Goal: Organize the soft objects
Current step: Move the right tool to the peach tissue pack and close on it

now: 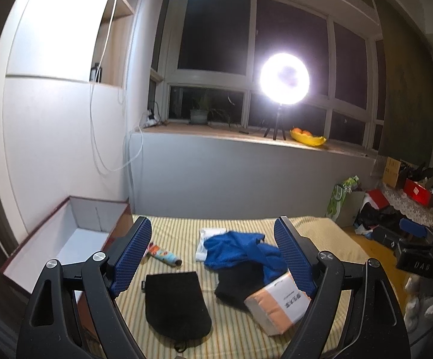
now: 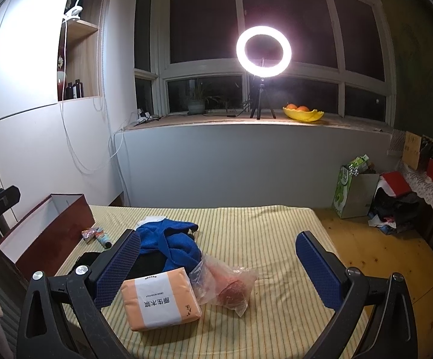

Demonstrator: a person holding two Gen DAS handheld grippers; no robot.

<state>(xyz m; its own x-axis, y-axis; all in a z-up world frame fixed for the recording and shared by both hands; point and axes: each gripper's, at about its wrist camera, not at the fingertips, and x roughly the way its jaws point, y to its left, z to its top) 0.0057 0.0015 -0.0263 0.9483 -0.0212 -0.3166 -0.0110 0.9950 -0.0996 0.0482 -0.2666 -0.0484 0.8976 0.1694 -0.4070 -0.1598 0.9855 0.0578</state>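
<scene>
Striped yellow cloth covers the table [image 2: 261, 239], where a blue towel [image 2: 168, 242] lies heaped at the far left, beside an open box [image 2: 45, 233]. A tissue pack [image 2: 159, 302] and plastic bag [image 2: 225, 284] lie nearer. The left gripper [image 1: 213, 254] and right gripper [image 2: 216, 263] hover with fingers apart, empty. A black pouch [image 1: 174, 305] lies near left.

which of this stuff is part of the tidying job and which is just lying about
Part of the job:
blue cloth
black pouch
white cloth
tissue pack
plastic bag
open box, the likely container

Just lying about:
ring light
fruit bowl
potted plant
green gift bag
</scene>
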